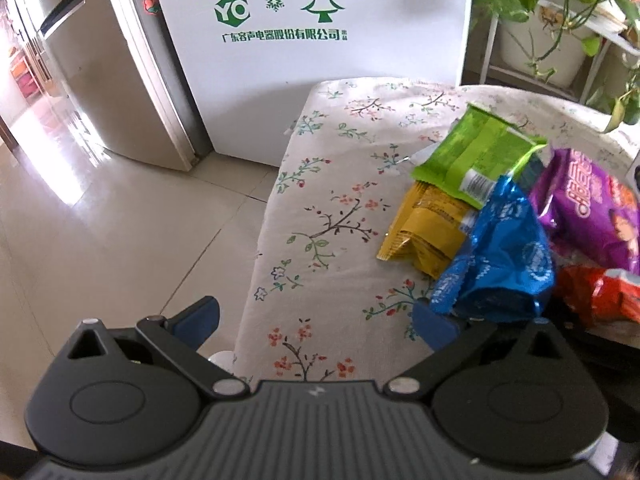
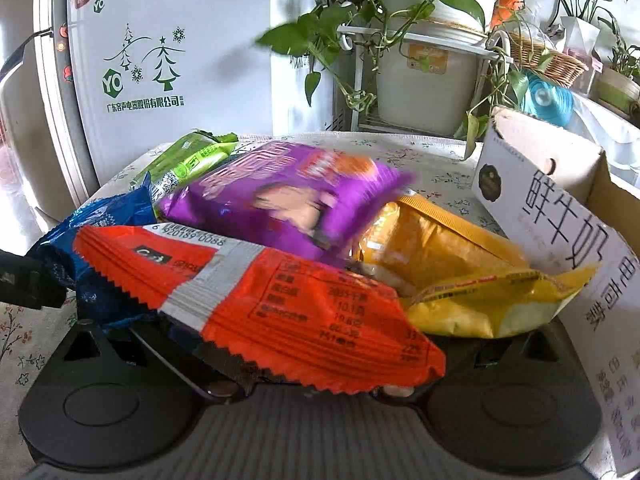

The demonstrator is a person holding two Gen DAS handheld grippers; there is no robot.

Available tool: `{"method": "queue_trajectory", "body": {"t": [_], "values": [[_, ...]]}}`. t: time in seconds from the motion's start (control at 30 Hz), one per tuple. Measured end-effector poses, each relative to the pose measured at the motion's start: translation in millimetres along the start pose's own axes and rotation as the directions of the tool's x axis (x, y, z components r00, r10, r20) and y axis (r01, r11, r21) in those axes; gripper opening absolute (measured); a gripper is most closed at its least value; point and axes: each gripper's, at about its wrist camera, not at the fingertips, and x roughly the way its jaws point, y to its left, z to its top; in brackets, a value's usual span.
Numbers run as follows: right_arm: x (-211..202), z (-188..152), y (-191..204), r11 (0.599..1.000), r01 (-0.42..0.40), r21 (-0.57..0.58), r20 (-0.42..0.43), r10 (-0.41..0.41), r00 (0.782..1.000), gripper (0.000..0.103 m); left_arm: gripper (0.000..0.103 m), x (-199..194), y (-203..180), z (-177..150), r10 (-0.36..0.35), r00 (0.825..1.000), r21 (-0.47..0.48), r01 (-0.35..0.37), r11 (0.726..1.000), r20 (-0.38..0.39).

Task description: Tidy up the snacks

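Snack packets heaped at 3 o'clock on floral-cloth table (image 1: 340,184); left tool (image 1: 316,320) wide open, empty, its right finger touching crinkled blue foil packet (image 1: 508,256); right tool's grip hidden under flat orange foil packet (image 2: 280,300), cannot tell.

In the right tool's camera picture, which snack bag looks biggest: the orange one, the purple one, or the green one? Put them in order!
1. Orange packet, though it is nearest the camera, which exaggerates it.
2. Purple bag, close behind and partly hidden, so these two could really be alike.
3. Green packet, clearly smallest, but farthest back.

The white fridge (image 1: 312,60) bears a green "YO" logo above "广东容声电器股份有限公司", the carton (image 2: 560,216) reads "鲜牛奶", and the orange packet (image 2: 280,300) shows barcode digits "920189 0086".
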Motion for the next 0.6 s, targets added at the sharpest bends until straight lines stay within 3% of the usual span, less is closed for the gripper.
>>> {"method": "queue_trajectory", "body": {"t": [0.6], "values": [[0.5, 0.3, -0.3, 1.000, 0.000, 0.000, -0.001, 0.000, 1.000, 0.103, 0.102, -49.4, 4.0, -5.0, -0.092, 0.995, 0.036, 0.090, 0.995, 0.040]]}}
